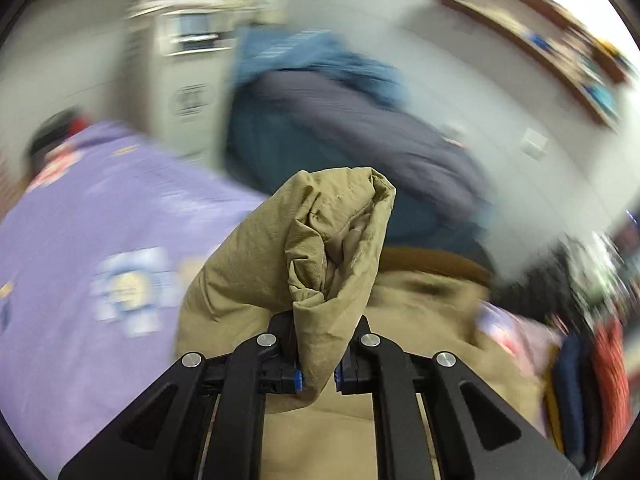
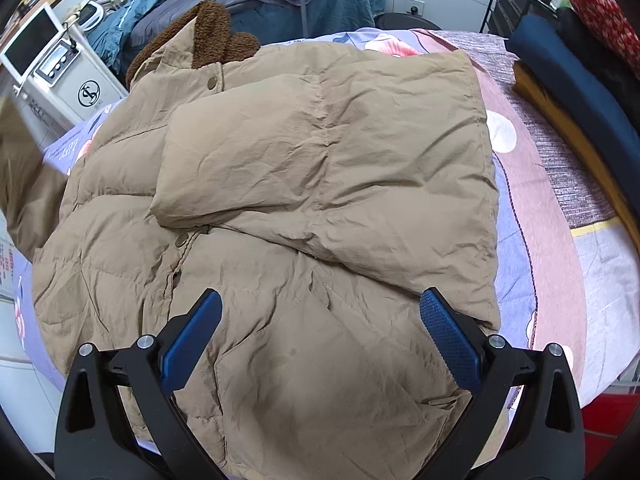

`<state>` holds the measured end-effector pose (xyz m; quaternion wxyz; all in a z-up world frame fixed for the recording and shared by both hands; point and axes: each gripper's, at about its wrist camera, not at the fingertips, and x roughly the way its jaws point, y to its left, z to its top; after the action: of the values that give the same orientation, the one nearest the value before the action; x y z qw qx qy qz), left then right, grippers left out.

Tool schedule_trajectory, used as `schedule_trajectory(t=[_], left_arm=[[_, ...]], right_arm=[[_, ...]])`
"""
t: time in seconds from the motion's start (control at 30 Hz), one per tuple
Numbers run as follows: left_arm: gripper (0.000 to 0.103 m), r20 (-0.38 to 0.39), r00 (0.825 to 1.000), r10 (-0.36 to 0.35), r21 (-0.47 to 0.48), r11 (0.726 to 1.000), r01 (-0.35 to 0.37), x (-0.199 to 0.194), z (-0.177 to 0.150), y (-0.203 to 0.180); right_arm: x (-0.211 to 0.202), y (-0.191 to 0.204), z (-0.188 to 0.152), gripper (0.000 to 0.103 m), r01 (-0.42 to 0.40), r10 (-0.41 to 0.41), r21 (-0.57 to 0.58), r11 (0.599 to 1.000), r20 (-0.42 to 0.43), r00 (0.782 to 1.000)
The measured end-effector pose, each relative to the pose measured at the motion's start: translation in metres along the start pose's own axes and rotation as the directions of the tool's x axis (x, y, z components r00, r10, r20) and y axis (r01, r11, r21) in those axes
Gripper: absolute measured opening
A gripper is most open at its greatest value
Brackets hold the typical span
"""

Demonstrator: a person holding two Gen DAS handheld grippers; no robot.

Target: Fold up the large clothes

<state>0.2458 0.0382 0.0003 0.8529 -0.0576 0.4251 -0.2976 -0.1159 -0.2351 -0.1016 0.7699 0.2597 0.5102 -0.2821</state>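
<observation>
Tan quilted jacket (image 2: 304,184), one item, spread across the bed (image 2: 560,184) with its brown fleece collar (image 2: 208,32) at the far end and hem nearest you. Right sleeve (image 2: 320,148) already lies folded across the chest, pointing left.

Left tongs (image 1: 318,378): clenched on a bunched tan sleeve end (image 1: 320,240), which is lifted clear of the bed (the background is too blurred to place it more exactly).

Right tongs (image 2: 320,344): released, blue pads spread wide, hovering over the near hem with nothing between them.

Relation to note: the jacket's long axis runs from you toward the far collar, and the held sleeve belongs to the left side. Your left hand is the nearer one, so the coming move is likely a carry rightward across that axis, onto the folded sleeve.
</observation>
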Motion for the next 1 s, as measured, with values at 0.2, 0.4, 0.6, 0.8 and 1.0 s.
schedule_trajectory(t=[0.2, 0.4, 0.6, 0.8, 1.0], left_arm=[[0.01, -0.168, 0.971, -0.169, 0.193, 0.96, 0.201, 0.035, -0.061, -0.154], [0.01, -0.342, 0.938, -0.058, 0.418, 0.884, 0.207, 0.084, -0.162, -0.233], [0.023, -0.399, 0.914, 0.076, 0.595, 0.779, 0.196, 0.117, -0.224, -0.236], [0.084, -0.47, 0.878, 0.085, 0.624, 0.736, 0.263, 0.127, -0.245, -0.241], [0.086, -0.467, 0.884, 0.032, 0.604, 0.742, 0.293, 0.096, -0.246, -0.234]], right_arm=[[-0.001, -0.015, 0.002, 0.098, 0.0, -0.001, 0.049, 0.999, 0.004, 1.0], [-0.001, -0.036, -0.003, 0.098, 0.016, -0.015, 0.106, 0.994, -0.006, 1.0], [0.006, -0.053, -0.006, 0.098, 0.021, -0.016, 0.156, 0.987, -0.037, 0.999], [0.006, -0.05, 0.013, 0.098, 0.006, -0.003, 0.142, 0.99, -0.022, 1.0], [-0.006, -0.037, 0.038, 0.098, 0.006, -0.009, 0.079, 0.997, 0.041, 0.999]])
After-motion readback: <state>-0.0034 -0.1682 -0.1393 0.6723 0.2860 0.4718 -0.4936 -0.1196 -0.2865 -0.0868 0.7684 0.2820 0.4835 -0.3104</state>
